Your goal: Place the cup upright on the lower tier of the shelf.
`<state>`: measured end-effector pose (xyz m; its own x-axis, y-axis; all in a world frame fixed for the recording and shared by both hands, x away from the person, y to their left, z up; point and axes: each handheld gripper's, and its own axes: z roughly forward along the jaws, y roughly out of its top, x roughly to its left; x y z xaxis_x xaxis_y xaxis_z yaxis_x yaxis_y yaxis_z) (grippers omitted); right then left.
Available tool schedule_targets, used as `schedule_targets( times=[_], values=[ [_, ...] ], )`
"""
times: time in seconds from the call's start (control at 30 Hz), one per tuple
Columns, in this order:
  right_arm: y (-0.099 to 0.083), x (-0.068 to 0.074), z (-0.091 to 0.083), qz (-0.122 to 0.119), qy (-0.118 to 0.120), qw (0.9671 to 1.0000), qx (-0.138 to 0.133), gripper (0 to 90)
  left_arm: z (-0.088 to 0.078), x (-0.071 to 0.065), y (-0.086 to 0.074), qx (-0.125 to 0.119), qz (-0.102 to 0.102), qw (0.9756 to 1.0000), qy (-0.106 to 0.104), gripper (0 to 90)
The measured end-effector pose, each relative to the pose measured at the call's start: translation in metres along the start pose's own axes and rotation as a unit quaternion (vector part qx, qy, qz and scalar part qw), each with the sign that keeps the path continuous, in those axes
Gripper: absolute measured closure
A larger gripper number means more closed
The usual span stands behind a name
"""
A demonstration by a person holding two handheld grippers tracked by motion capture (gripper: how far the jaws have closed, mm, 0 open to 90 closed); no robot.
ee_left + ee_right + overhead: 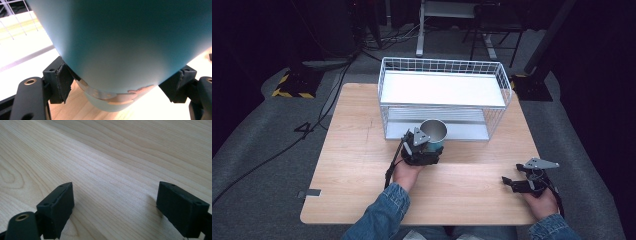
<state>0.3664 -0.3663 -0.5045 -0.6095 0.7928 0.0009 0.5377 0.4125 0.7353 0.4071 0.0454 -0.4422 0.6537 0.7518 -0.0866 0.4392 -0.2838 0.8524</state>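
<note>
Two jaws of the left gripper (pixel 428 146) are pinched on the teal cup (pixel 433 134) just before the wire rack (pixel 443 98), so it is best kept upright, while the right gripper (pixel 518 183) is held spread over the bench (pixel 362 150).

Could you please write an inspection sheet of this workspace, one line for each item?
Surface: light wooden table, bare wood under the right gripper.
Job's things: teal cup with a metal inside, standing in front of the white wire rack; the rack's two shelves hold nothing.
Clutter: nothing seen.
Grippers: left gripper has its fingers shut on the cup's sides; right gripper is open, holds nothing, low over the table near its right front edge.
Cables: a black cable trails from the left gripper; more cables lie on the floor at the left.
Surroundings: grey carpet, dark room, desk legs behind.
</note>
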Motion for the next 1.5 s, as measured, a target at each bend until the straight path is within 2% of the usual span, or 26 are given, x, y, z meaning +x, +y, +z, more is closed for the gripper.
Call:
schedule_targets(
  times=[0.2,0.27,0.37,0.67,0.87,1.07,1.2,1.23,1.5],
  values=[
    [0.000,0.000,0.000,0.000,0.000,1.0000,0.000,15.1,0.013,0.005,0.007,-0.003,-0.002,1.0000,0.004,22.8],
    [0.000,0.000,0.000,-0.001,0.000,1.0000,0.000,15.1,0.017,0.008,0.011,0.003,0.006,0.9999,0.008,22.8],
    [0.000,0.000,0.000,-0.001,0.000,1.0000,0.000,15.1,0.024,0.011,0.015,-0.004,0.013,0.9999,0.008,22.8],
    [0.000,0.000,0.000,-0.001,0.000,1.0000,0.000,15.1,0.043,0.019,0.022,-0.011,0.001,0.9999,0.009,22.8],
    [0.000,0.000,0.000,-0.003,0.004,1.0000,0.000,15.6,0.056,0.023,0.025,-0.020,-0.003,0.9996,0.022,22.8],
    [0.000,0.000,0.000,-0.004,0.005,1.0000,0.000,15.7,0.073,0.032,0.026,-0.021,-0.020,0.9991,0.031,22.7],
    [0.000,0.000,0.000,-0.004,0.005,1.0000,0.000,15.6,0.079,0.036,0.030,-0.022,-0.013,0.9987,0.045,22.7],
    [0.000,0.000,0.000,-0.003,0.005,1.0000,0.000,15.6,0.080,0.038,0.031,-0.019,-0.003,0.9985,0.050,22.7],
    [0.000,0.001,0.000,-0.005,0.007,1.0000,0.000,15.8,0.091,0.050,0.033,-0.013,-0.009,0.9979,0.062,22.7]
  ],
)
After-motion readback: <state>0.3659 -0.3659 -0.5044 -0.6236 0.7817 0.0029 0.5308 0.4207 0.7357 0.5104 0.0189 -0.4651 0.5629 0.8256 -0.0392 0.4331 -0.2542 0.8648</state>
